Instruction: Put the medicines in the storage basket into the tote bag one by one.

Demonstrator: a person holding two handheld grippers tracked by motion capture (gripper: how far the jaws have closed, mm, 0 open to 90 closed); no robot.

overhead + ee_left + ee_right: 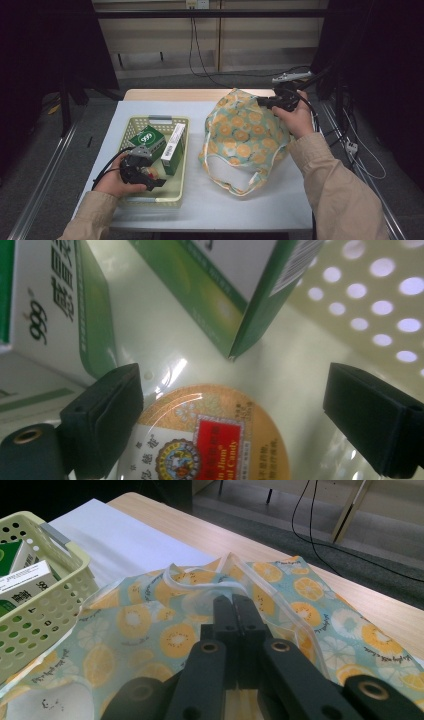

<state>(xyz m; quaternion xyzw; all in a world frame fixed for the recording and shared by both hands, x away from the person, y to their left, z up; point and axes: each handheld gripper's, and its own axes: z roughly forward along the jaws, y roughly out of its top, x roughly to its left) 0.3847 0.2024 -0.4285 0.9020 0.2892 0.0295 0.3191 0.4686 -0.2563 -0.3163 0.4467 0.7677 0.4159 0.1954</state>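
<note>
A round candy tin (215,440) with a gold rim and red label lies on the floor of a pale yellow basket (160,120). My left gripper (240,415) hangs just over it, jaws open on either side of the tin, pads apart from it. In the high view the left gripper (149,177) is at the basket's near end. A fabric bag (245,135) printed with orange slices stands puffed up at the centre right. My right gripper (270,102) is shut on the bag's upper rim. In the right gripper view the bag (150,625) spreads under my right gripper (234,602).
Two green and white boxes (147,137) (174,145) lie in the basket beyond the tin; they are close above it, one (55,305) at left and one (225,280) at top centre. The perforated basket wall (370,305) is at right. A white sheet (210,200) covers the wooden table (175,94).
</note>
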